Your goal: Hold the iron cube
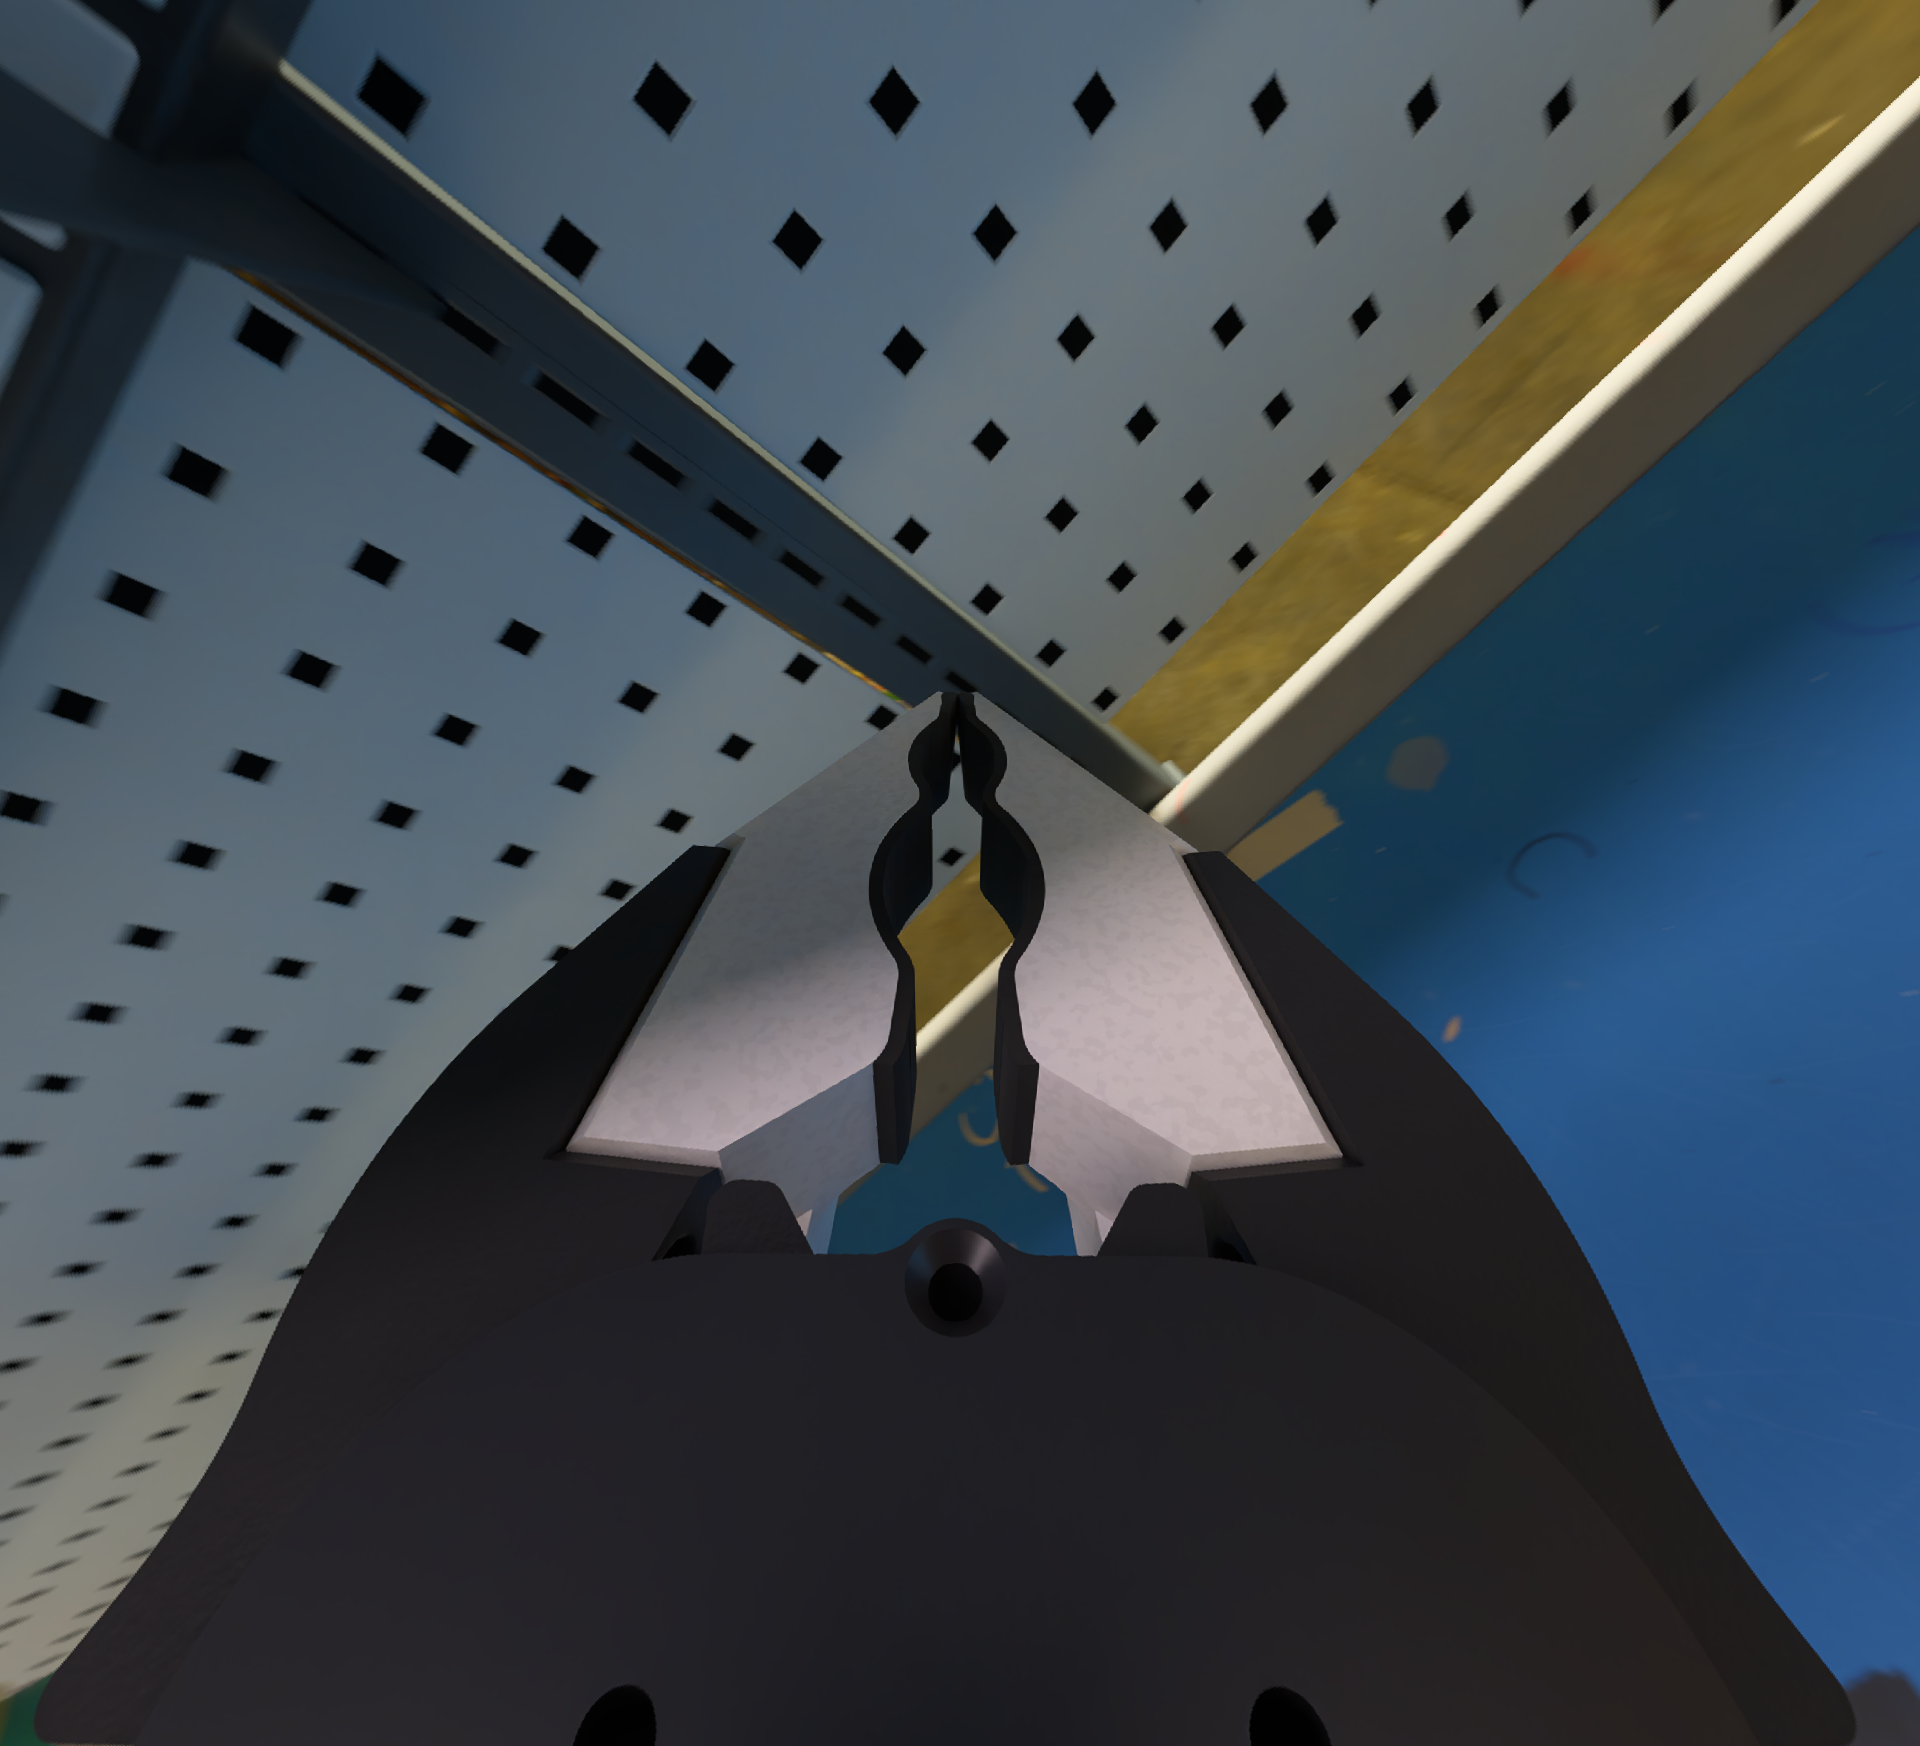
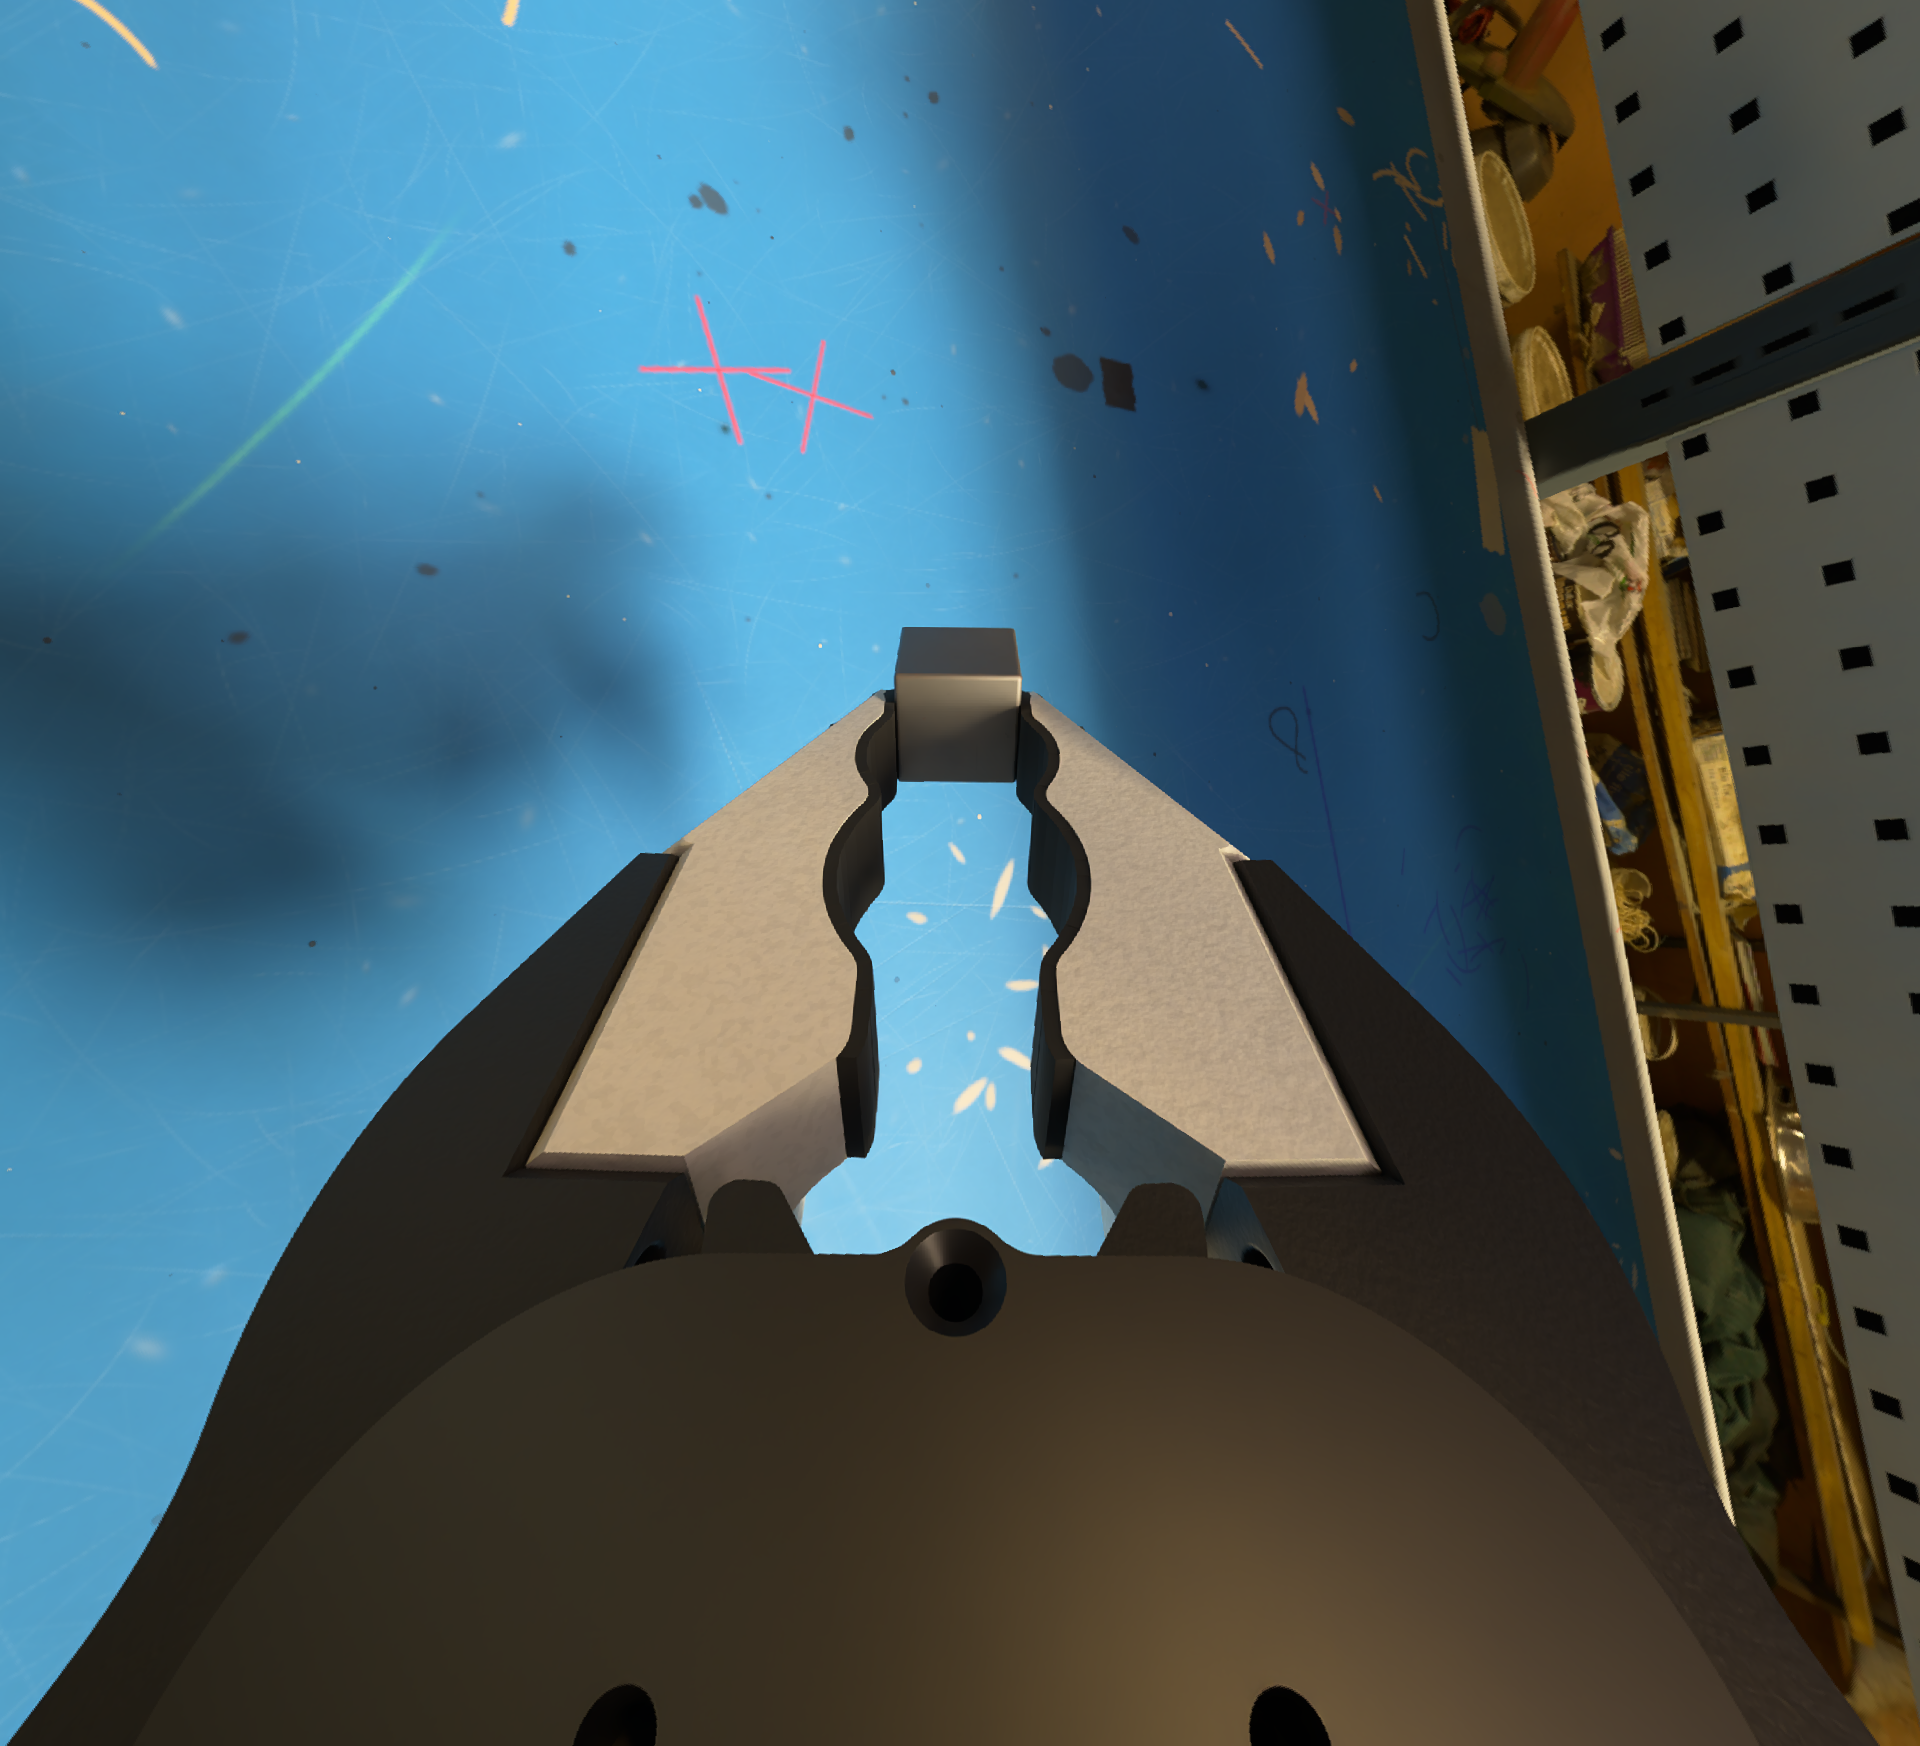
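The iron cube is a small grey metal block in the right wrist view. My right gripper is shut on it, the cube pinched between the two fingertips, above the blue table surface. A dark shadow lies on the table to the left of it. My left gripper is shut with its fingertips touching and nothing between them. It points at the grey pegboard wall near the table's back edge. The cube does not show in the left wrist view.
The blue table is scratched and speckled, with red crossed lines. A pale rim edges the table on the right, with cluttered shelves and pegboard beyond. In the left wrist view a dark slotted rail crosses the pegboard.
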`<state>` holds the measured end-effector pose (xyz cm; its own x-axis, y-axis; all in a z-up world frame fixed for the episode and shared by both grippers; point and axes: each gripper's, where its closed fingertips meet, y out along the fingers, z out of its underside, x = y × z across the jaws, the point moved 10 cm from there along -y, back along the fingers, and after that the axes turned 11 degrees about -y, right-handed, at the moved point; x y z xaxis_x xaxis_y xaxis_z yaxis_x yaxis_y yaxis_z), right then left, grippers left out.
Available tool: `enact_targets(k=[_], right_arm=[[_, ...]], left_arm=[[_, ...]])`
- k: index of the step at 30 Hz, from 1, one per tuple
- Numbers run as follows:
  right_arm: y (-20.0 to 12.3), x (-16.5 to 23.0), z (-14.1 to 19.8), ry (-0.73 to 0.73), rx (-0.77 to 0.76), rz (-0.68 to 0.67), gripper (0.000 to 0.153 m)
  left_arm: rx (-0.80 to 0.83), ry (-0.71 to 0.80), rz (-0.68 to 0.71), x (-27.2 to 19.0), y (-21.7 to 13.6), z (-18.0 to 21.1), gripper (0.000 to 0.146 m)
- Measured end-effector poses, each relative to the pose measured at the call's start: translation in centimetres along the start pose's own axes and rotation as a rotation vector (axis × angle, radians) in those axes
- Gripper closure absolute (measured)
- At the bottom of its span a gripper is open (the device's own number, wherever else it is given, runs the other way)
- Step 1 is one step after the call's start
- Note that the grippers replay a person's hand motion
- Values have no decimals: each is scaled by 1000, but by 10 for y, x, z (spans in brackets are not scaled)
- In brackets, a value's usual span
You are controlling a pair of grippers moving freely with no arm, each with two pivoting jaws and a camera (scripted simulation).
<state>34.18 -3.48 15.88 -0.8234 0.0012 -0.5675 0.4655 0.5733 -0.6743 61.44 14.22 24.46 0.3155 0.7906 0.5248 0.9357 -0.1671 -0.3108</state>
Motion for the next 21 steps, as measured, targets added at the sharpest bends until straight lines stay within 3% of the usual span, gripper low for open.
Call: enact_targets(k=[3,4,11,13,21], right_arm=[[0,0,0,-2,1,1,131],[0,0,0,-2,1,1,131],[1,0,1,-1,7,-3,131],[1,1,1,-1,10,-1,131],[0,0,1,3,1,-6,131]], left_arm=[[-5,125,-111,-11,-5,1,146],[-12,159,-142,-16,-8,0,139],[-116,303,-79,-64,-34,-14,100],[-131,323,-70,-68,-37,-14,95],[-70,259,-55,12,-44,10,86]])
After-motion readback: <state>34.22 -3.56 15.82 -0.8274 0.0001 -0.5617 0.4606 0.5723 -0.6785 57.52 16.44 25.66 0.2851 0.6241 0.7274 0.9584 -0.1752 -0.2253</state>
